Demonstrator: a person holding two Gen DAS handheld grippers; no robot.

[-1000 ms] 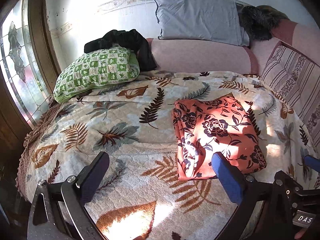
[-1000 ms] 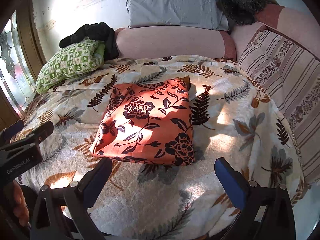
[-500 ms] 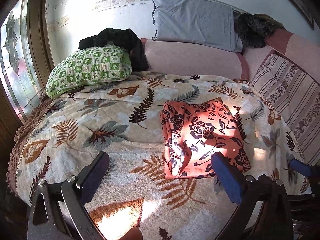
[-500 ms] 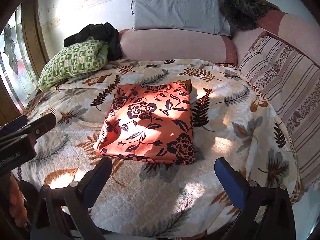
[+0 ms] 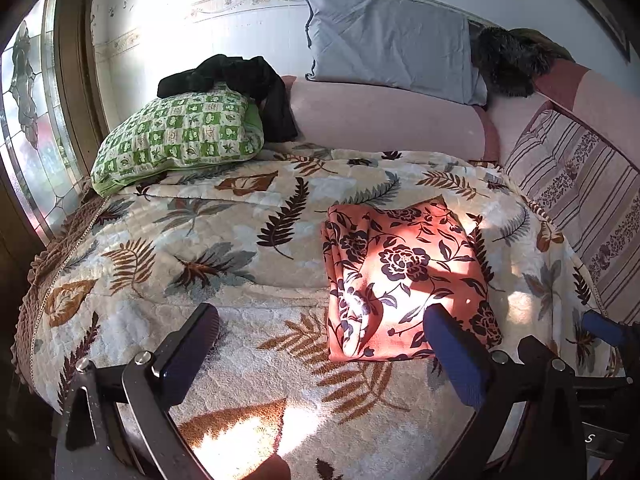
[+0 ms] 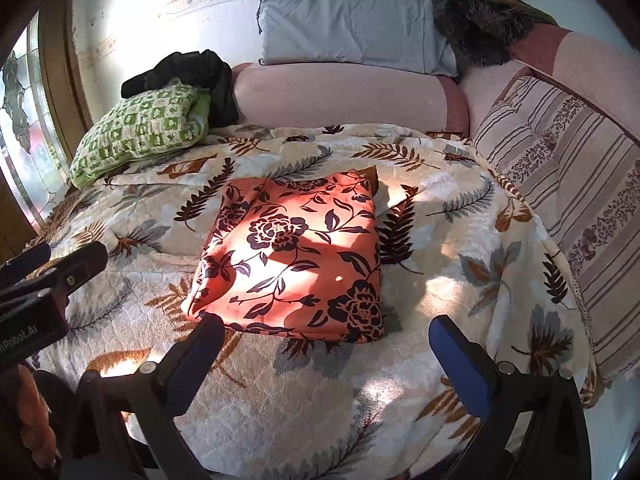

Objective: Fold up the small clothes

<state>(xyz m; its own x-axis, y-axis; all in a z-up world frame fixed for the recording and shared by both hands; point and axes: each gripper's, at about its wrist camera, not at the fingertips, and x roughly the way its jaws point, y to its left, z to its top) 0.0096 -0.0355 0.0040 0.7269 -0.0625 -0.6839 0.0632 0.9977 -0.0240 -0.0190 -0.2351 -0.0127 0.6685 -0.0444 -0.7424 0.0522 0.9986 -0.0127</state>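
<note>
Both views have pulled back: the folded floral garment [image 5: 404, 280] [image 6: 296, 256] sits higher in frame, clear of the left gripper [image 5: 320, 344] and right gripper [image 6: 324, 356].

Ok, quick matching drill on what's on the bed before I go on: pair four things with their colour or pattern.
Things:
1. folded garment
2. pillow by the window
3. pillow against the wall
4. bedspread

Looks:
a. green and white checks
b. cream with leaf print
c. plain grey-blue
d. orange with dark flowers

Pairs: 1-d, 2-a, 3-c, 4-b
</note>
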